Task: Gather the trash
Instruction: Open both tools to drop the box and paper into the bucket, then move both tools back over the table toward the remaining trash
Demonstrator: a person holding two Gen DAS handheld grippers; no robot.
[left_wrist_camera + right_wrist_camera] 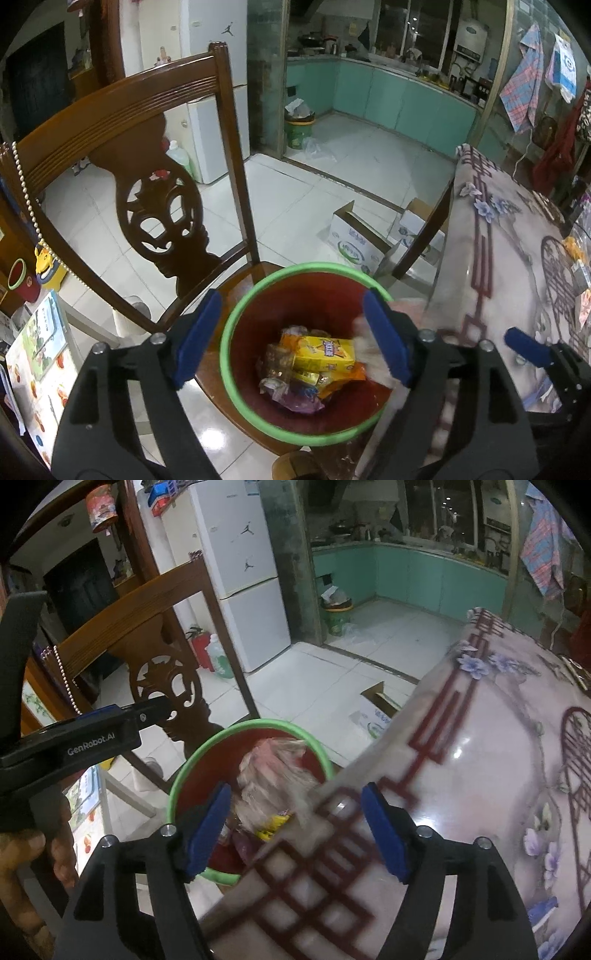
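1. The left gripper (293, 341) hangs over the bin (236, 314), jaws spread wide with nothing between the pads – only the bin's inside shows through the gap
2. The right gripper (297, 830) sits at the table (461, 775) edge, jaws also apart and pressing on nothing; a blurred pale wrapper (273, 771) lies just ahead of them, over the bin's mouth
3. Inside the bin rest the yellow box (325, 354) and crumpled wrappers (291, 395), so the trash is mostly in
4. The bin stands on the seat of the wooden chair (122, 122), close to the table
5. Risk, as I judge it – the pale wrapper may catch the green rim and slide to the floor, or a gripper dipping low may nudge the bin off the seat
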